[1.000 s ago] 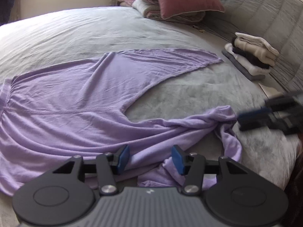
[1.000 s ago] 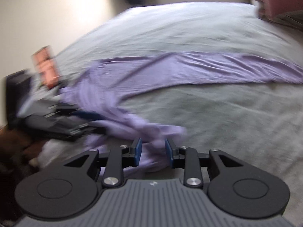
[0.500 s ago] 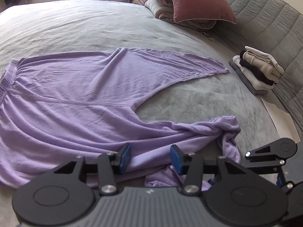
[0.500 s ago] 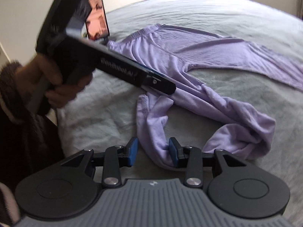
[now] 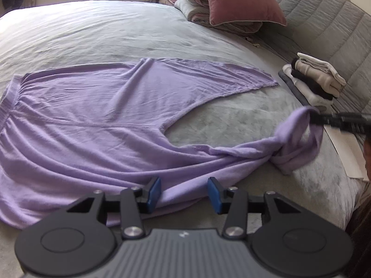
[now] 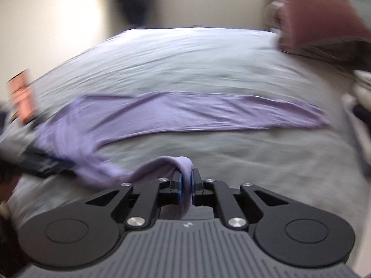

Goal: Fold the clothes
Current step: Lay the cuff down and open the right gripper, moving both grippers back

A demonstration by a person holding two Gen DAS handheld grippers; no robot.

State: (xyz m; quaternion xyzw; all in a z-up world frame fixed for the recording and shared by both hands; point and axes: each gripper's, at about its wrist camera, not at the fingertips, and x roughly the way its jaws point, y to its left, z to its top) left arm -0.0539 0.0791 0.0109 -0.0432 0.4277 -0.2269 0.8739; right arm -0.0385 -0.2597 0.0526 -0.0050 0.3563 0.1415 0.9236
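Grey bedding [image 5: 116, 34] is carrying the lilac trousers [image 5: 92, 120], lying spread toward nine o'clock. Folded clothes [image 5: 313, 81] are sitting at two o'clock. The left gripper [image 5: 184, 191] is hovering with fingers apart over the hem, while the right gripper [image 6: 186, 186] is pinching the twisted leg at three o'clock.

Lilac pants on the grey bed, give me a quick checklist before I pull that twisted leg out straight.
1. Right gripper shut on the crumpled leg end of the lilac jersey pants: ok.
2. Left gripper open, jaws either side of the near leg fabric, not clamping: ok.
3. Near leg flat: not ok, twisted and bunched.
4. Far leg flat on the grey bed cover: ok.
5. Folded stack of pale and dark clothes apart from the pants: ok.
6. Depth of the right grip: cannot tell, right view is blurred.
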